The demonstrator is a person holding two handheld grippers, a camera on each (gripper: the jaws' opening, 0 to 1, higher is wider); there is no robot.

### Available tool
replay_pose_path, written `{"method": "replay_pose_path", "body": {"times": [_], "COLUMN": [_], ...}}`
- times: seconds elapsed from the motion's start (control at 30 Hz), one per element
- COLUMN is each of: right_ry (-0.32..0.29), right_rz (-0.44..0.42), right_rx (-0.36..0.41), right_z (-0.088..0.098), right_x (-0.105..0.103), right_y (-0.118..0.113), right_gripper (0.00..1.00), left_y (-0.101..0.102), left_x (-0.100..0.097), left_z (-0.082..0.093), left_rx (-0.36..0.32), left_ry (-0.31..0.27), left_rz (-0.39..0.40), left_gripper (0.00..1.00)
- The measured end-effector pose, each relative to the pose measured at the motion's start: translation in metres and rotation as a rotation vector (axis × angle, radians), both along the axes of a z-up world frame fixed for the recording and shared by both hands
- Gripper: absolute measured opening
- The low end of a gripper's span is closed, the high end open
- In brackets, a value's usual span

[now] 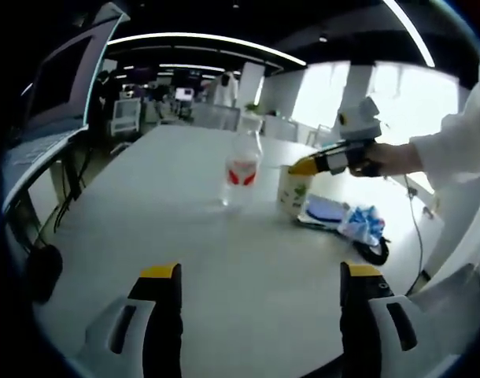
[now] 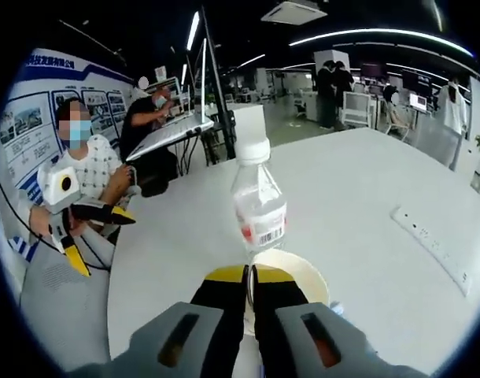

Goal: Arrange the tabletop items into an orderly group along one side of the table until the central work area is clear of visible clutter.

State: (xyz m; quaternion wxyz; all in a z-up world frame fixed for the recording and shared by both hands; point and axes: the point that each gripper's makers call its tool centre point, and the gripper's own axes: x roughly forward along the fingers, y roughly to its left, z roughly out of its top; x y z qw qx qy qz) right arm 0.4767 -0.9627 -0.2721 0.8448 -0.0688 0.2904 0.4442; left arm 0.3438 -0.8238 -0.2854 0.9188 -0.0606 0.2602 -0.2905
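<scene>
Cup [image 1: 293,189] stands right of centre on the counter [image 1: 185,260], beside the bottle [image 1: 241,169], with a blue packet [image 1: 346,216] just right of it. The right claw [image 1: 301,166] pinches its rim, probably to drag it aside. The left claw [image 1: 260,303] hovers near, wide open and empty.

From the right claw's [image 2: 250,276] view, the jaws are closed on the cup's [image 2: 299,272] near rim, the bottle [image 2: 258,205] just beyond.

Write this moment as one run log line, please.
right gripper: shut on cup rim | left gripper: open, idle | bottle: upright beside cup
</scene>
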Motion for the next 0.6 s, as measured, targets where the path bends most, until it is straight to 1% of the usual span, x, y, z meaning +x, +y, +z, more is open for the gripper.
{"method": "replay_pose_path", "body": {"times": [0.1, 0.23, 0.3, 0.37, 0.5, 0.6], "right_ry": [-0.029, -0.038, -0.057, -0.064, -0.073, -0.088], "right_rz": [0.001, -0.014, -0.011, -0.011, -0.013, -0.021], "right_rx": [-0.010, -0.026, -0.035, -0.043, -0.049, -0.038], "right_z": [-0.001, -0.006, -0.006, -0.008, -0.010, -0.009], "right_x": [0.005, 0.010, 0.012, 0.014, 0.018, 0.022], "right_y": [0.002, 0.002, 0.002, 0.001, 0.000, 0.000], "right_gripper": [0.00, 0.00, 0.00, 0.00, 0.00, 0.00], "left_y": [-0.001, 0.000, 0.000, 0.001, 0.002, 0.002], "left_x": [0.000, 0.000, 0.000, 0.000, 0.000, 0.000], "left_z": [0.001, 0.001, 0.002, 0.002, 0.002, 0.002], "left_rx": [-0.005, -0.012, -0.017, -0.019, -0.023, -0.026], "left_ry": [-0.001, -0.003, -0.006, -0.005, -0.005, -0.006], "left_rz": [0.002, 0.008, 0.013, 0.017, 0.024, 0.026], "left_gripper": [0.79, 0.78, 0.78, 0.78, 0.78, 0.78]}}
